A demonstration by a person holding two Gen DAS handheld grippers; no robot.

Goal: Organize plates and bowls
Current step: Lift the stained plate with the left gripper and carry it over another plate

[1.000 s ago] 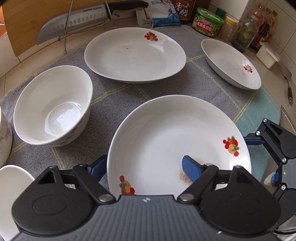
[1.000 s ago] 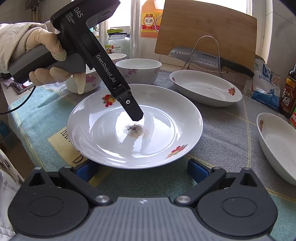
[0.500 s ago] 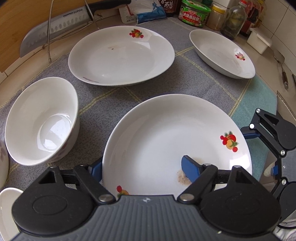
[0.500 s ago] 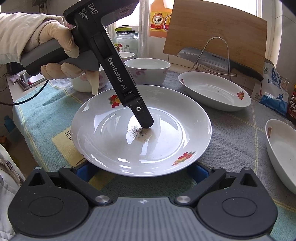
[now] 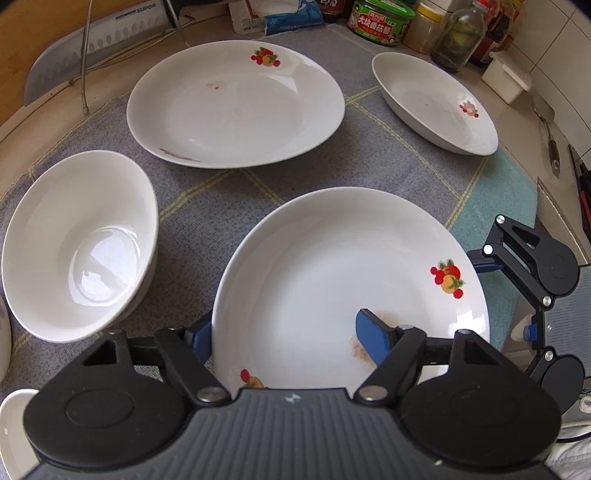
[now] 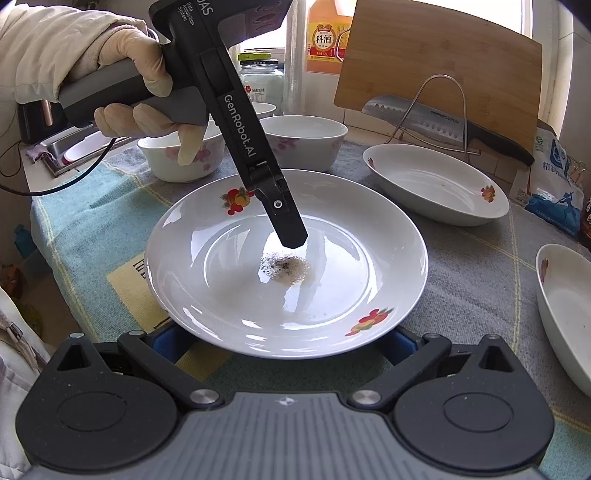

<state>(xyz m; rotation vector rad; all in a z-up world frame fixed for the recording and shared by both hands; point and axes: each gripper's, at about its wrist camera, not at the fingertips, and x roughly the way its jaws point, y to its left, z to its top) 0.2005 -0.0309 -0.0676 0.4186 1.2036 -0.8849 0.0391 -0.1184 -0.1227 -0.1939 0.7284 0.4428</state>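
A white plate with fruit prints and a dark food stain lies on the cloth nearest me. My left gripper straddles its near rim, one blue finger inside the well and the other outside the edge. Its jaws are closing and the pads do not clamp the rim. In the right wrist view a gloved hand holds it, with one black finger over the stain. My right gripper stands open at the plate's opposite edge, its blue fingers spread wide under the rim.
A deep bowl, a second plate and an oval dish sit on the cloth. Two flowered bowls stand behind. A knife on a wire rack, a cutting board and jars line the back.
The left gripper's fingers have drawn closer together around the plate's rim and the gripper has tipped a little steeper. The plate and the right gripper have stayed put.
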